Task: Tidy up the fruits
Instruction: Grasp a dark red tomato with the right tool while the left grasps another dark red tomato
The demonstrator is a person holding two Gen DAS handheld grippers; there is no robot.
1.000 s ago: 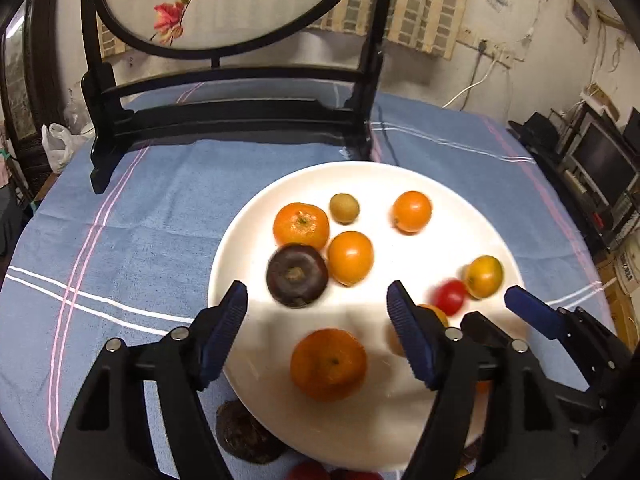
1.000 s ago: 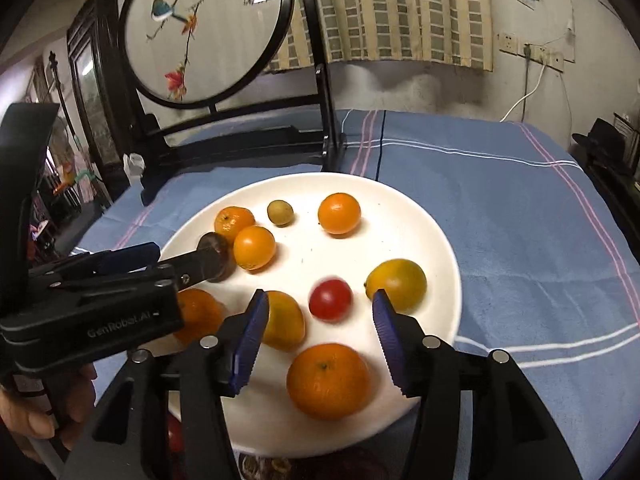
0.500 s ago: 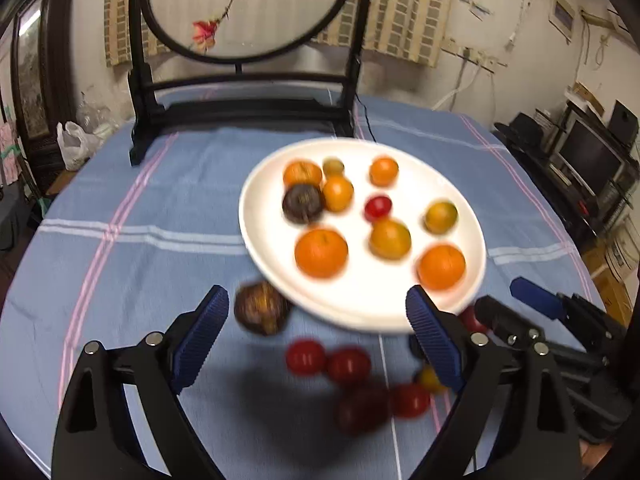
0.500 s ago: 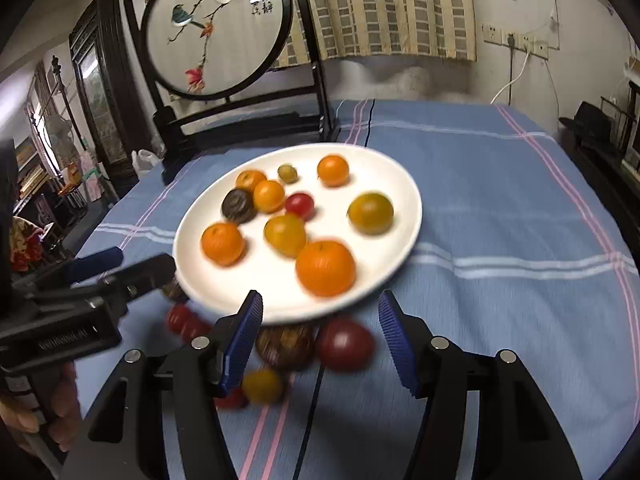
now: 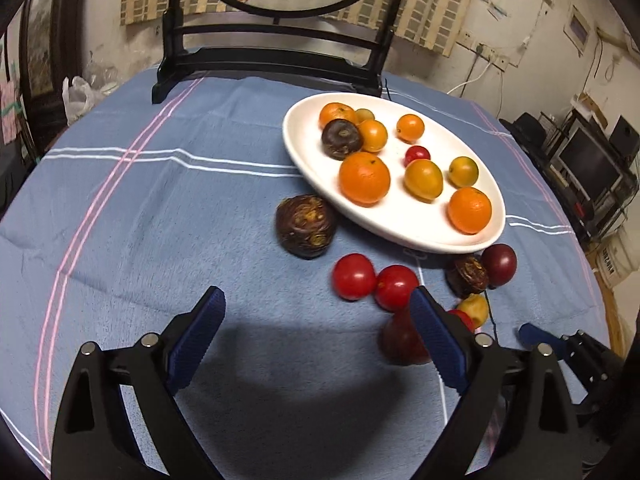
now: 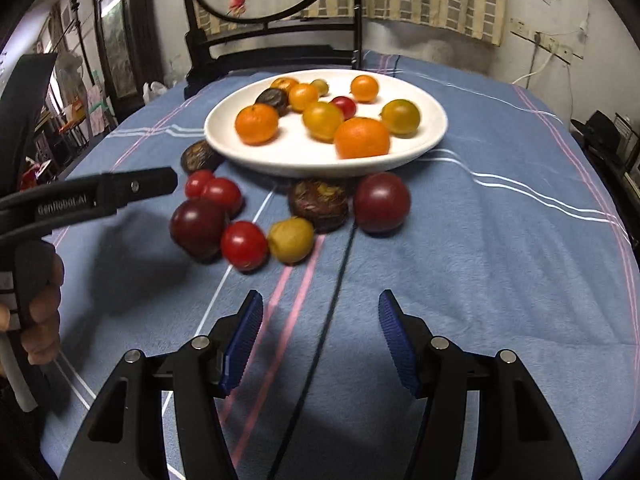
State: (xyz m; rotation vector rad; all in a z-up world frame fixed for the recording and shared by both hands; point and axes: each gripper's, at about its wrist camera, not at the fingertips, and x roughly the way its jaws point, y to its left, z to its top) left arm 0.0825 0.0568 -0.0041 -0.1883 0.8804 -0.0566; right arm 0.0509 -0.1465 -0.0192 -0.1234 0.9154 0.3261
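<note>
A white plate holds several oranges, small yellow fruits, a cherry tomato and a dark brown fruit. Loose fruit lies on the blue cloth in front of it: a brown fruit, two red tomatoes, a second brown fruit, a dark red plum, another plum, a tomato and a yellow fruit. My left gripper is open and empty, near the tomatoes. My right gripper is open and empty, short of the loose fruit.
A black wooden screen stand with a round embroidered panel stands at the table's far edge behind the plate. The left gripper's body reaches in from the left in the right wrist view. Shelves with electronics stand right of the table.
Both grippers have pulled back from above the plate toward the near side of the table and dropped lower. The loose fruit in front of the plate has come into view. Both stay open.
</note>
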